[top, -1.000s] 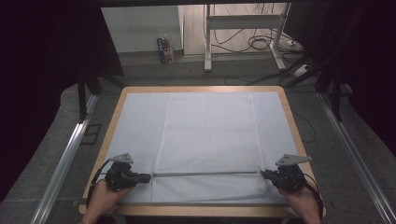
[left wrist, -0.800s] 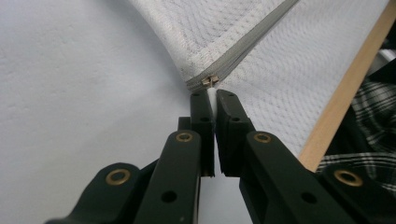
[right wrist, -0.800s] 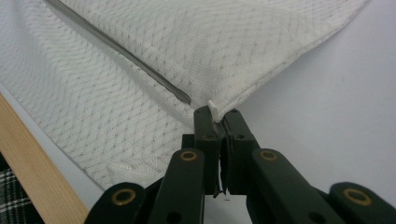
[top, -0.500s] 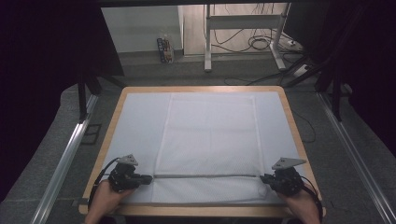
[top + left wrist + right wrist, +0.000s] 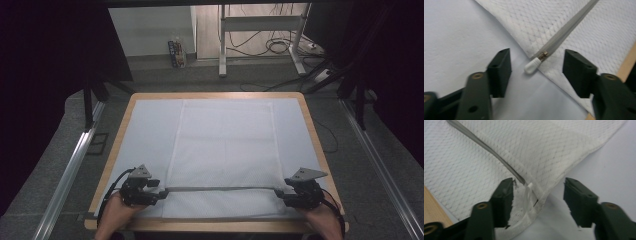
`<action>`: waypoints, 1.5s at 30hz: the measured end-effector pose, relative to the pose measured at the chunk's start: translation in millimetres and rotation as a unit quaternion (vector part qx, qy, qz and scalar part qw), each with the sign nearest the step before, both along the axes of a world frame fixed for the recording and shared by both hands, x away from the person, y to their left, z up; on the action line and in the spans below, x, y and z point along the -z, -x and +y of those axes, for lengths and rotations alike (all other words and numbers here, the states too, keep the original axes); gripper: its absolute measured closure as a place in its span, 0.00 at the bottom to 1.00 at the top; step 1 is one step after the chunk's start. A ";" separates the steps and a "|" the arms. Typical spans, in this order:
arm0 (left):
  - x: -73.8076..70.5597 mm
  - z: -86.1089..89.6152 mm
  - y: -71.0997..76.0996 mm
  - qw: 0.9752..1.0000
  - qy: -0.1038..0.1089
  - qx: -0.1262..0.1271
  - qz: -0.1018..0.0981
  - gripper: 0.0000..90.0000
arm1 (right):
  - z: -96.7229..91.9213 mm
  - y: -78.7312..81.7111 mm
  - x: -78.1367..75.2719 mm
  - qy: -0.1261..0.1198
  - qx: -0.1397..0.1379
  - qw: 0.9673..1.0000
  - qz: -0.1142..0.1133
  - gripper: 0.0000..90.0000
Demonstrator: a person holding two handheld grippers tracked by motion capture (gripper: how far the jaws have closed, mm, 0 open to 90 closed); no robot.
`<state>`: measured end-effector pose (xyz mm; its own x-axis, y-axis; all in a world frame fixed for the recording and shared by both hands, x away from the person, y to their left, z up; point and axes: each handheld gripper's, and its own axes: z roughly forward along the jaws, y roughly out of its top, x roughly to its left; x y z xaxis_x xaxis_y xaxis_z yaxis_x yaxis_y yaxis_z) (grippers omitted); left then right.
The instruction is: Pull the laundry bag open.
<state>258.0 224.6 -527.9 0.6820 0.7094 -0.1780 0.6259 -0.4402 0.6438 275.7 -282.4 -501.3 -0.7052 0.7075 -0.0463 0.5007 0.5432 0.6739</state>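
Note:
A white mesh bag [image 5: 225, 145] lies flat on the pale blue table cover, with a grey zipper [image 5: 220, 188] running across its near part. My left gripper [image 5: 164, 191] sits at the zipper's left end. Its jaws have just been opening and stand open around the white zipper pull [image 5: 532, 67] without touching it. My right gripper [image 5: 278, 191] is at the zipper's right end. Its jaws have also just been opening. The bag's corner and a small white loop [image 5: 527, 195] lie between the right gripper's [image 5: 537, 195] pads, close to the left one, and are not pinched.
The wooden table rim [image 5: 120, 130] frames the cover. Metal rails run along the floor at left [image 5: 65, 175] and right [image 5: 380, 170]. A stand's legs [image 5: 260, 30] and cables lie beyond the far edge, beside a small pack of bottles [image 5: 176, 52].
Both grippers have gone from shut on the zipper's ends to open, letting the bag go. The bag lies flat and the hands have hardly moved.

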 end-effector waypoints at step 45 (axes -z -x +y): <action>2.0 19.9 53.9 0.991 -0.043 -0.087 -0.093 0.02 | -7.6 29.9 3.9 -0.020 -0.007 1.000 0.014 0.00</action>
